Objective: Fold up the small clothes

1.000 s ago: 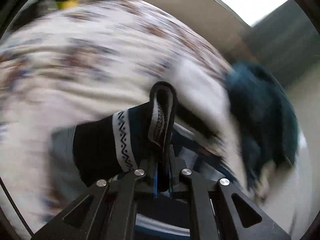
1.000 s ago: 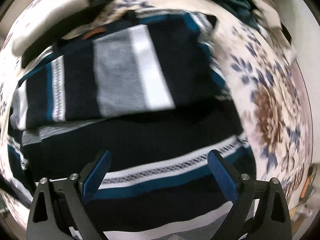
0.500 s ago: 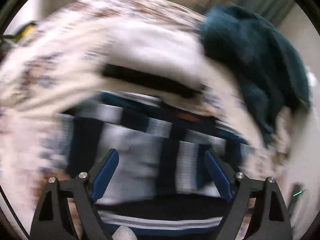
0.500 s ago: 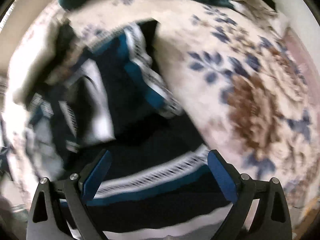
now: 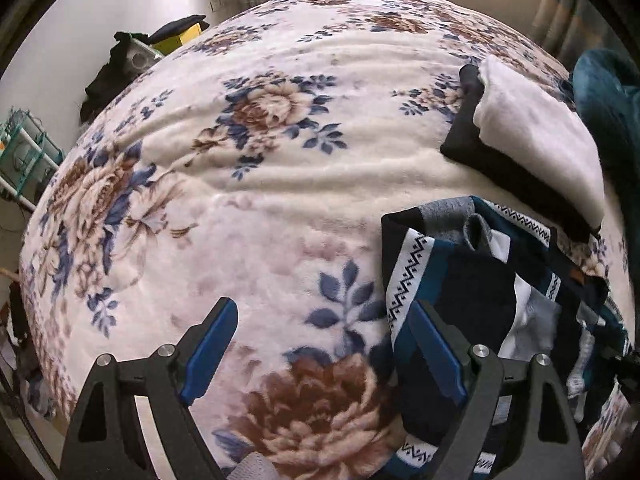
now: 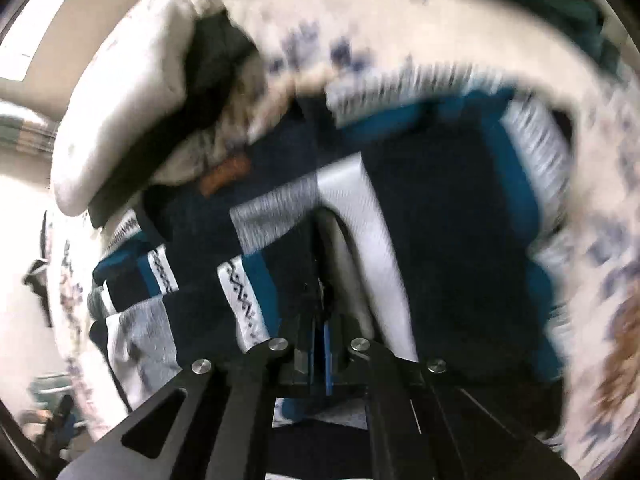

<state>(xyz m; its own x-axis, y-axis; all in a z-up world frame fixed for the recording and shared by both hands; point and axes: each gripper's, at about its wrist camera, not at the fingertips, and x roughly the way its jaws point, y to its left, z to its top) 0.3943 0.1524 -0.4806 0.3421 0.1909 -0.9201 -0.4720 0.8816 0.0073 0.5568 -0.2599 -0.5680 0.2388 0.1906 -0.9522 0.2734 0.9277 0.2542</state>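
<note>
A navy, teal, grey and white patterned sweater (image 5: pixel 480 300) lies bunched on the floral blanket at the right of the left wrist view. My left gripper (image 5: pixel 324 356) is open and empty, hovering over bare blanket with its right finger by the sweater's edge. In the blurred right wrist view my right gripper (image 6: pixel 320 320) is shut on a fold of the same sweater (image 6: pixel 440 208).
A floral blanket (image 5: pixel 260 160) covers the bed. A folded white and black stack (image 5: pixel 532 136) lies beyond the sweater. A dark teal garment (image 5: pixel 608 92) sits at the far right. Clutter and a yellow box (image 5: pixel 176 38) stand past the bed's left edge.
My left gripper let go of the sweater, opened and swung left over the blanket. My right gripper went from open to shut on the sweater.
</note>
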